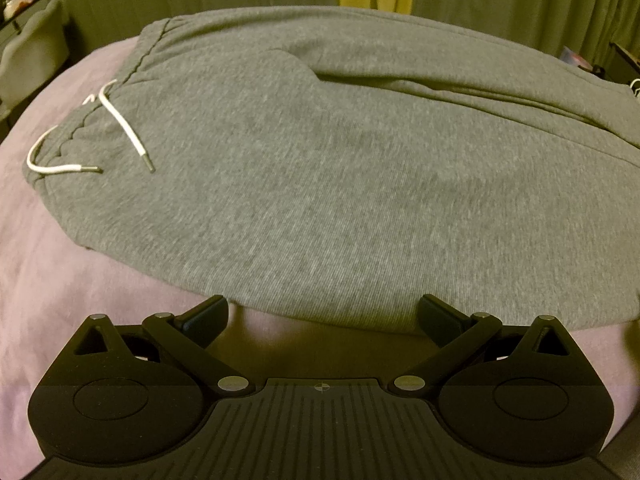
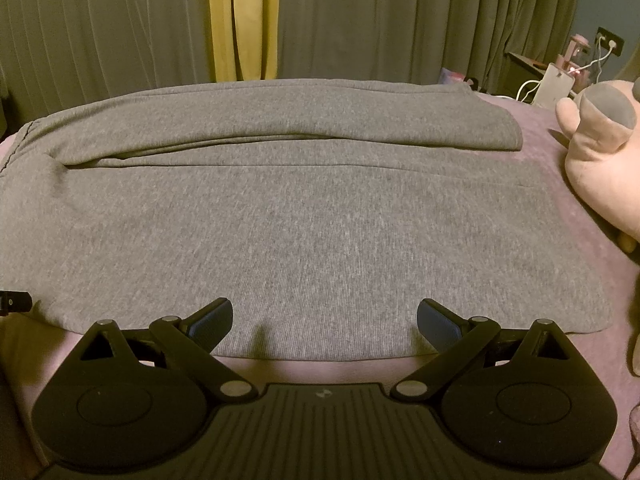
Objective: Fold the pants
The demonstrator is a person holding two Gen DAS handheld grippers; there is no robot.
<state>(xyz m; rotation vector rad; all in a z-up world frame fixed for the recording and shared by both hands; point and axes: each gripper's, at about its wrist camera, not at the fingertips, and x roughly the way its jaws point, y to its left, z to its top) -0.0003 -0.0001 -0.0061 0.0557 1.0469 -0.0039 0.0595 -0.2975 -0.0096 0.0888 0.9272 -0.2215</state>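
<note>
Grey sweatpants (image 1: 320,168) lie spread on a pink bedsheet (image 1: 60,280), waistband at the left with a white drawstring (image 1: 124,128) on top. One leg is folded over the other, with the fold line across the far part. My left gripper (image 1: 322,312) is open at the near edge of the pants, nothing between its fingers. In the right wrist view the same pants (image 2: 304,220) fill the middle, the leg ends toward the right. My right gripper (image 2: 324,316) is open, its fingertips just over the near hem, holding nothing.
A plush toy (image 2: 600,160) lies on the bedsheet (image 2: 560,168) at the right. Green and yellow curtains (image 2: 360,20) hang behind the bed. A nightstand with cables and a charger (image 2: 556,80) stands at the far right. A grey chair (image 1: 32,52) sits at the far left.
</note>
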